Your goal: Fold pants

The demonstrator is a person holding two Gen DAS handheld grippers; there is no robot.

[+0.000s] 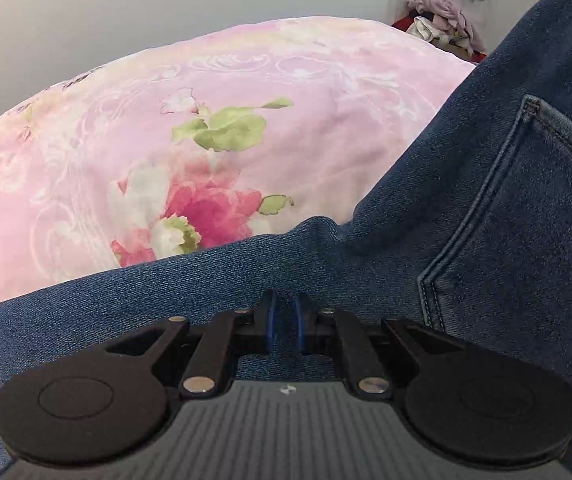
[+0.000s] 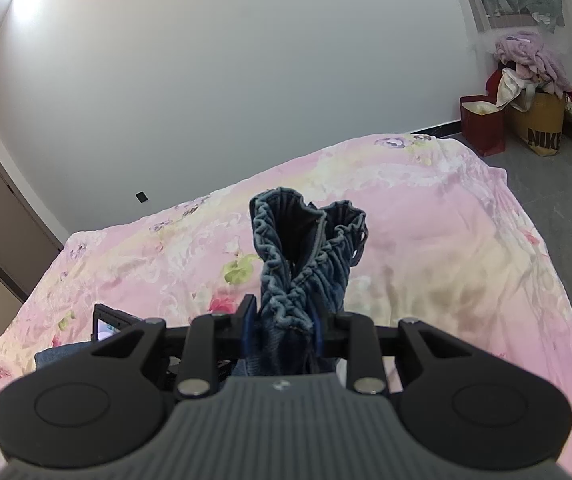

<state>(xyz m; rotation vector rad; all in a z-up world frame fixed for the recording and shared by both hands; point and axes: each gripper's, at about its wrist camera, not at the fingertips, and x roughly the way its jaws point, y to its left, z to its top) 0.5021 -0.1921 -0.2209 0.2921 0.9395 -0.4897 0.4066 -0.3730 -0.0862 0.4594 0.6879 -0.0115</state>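
1. Left wrist view: left gripper (image 1: 285, 322) nearly closed, pinching a fold of the jeans (image 1: 466, 208) over the pink bedspread (image 1: 166, 140).
2. Right gripper (image 2: 284, 326) clamps their bunched elastic waistband (image 2: 306, 248), standing upright.

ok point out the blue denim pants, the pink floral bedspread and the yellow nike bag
blue denim pants (image 2: 306, 256), right wrist view, gathered elastic waistband.
pink floral bedspread (image 1: 214, 128), left wrist view, green leaf print.
yellow nike bag (image 2: 542, 128), right wrist view, front face above the lettering.
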